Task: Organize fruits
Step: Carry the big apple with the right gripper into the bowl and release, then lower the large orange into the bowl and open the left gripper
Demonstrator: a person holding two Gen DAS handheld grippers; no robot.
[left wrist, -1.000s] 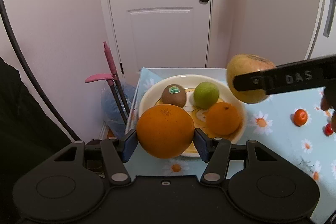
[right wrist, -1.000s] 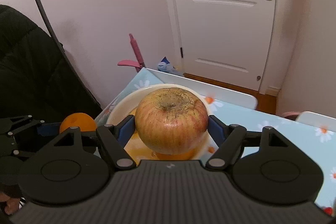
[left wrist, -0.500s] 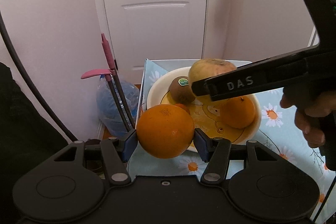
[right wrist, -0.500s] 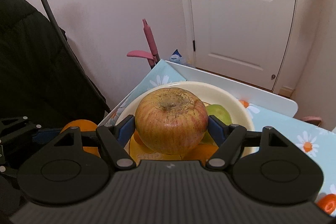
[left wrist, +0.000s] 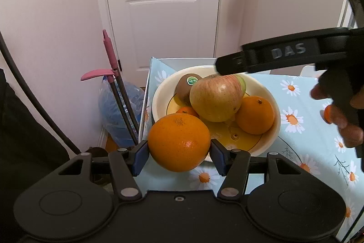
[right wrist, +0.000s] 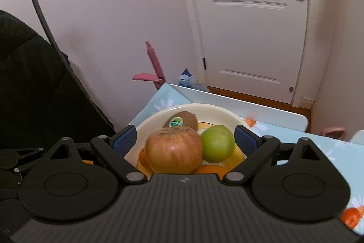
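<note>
From the left wrist view, the left gripper [left wrist: 179, 155] pinches a large orange [left wrist: 179, 141] between its blue pads, holding it just short of the near rim of the cream bowl [left wrist: 159, 95], probably so it can go in once there is room. The bowl stands at the table's [left wrist: 302, 140] far left corner, where the fruit is being gathered: a kiwi [left wrist: 186, 85] at the back, a smaller orange [left wrist: 254, 115] toward the right rim, and a red-yellow apple [left wrist: 216, 98] sitting on top of the pile. A hand [left wrist: 341, 111] carries the other tool over the bowl from the right. From the right wrist view, the right gripper [right wrist: 185, 140] has its jaws opening wide, pads clear of the apple [right wrist: 174, 153] on both sides, so the apple seems released into the bowl [right wrist: 157, 116] beside a green fruit [right wrist: 217, 144] and the kiwi [right wrist: 180, 121].
</note>
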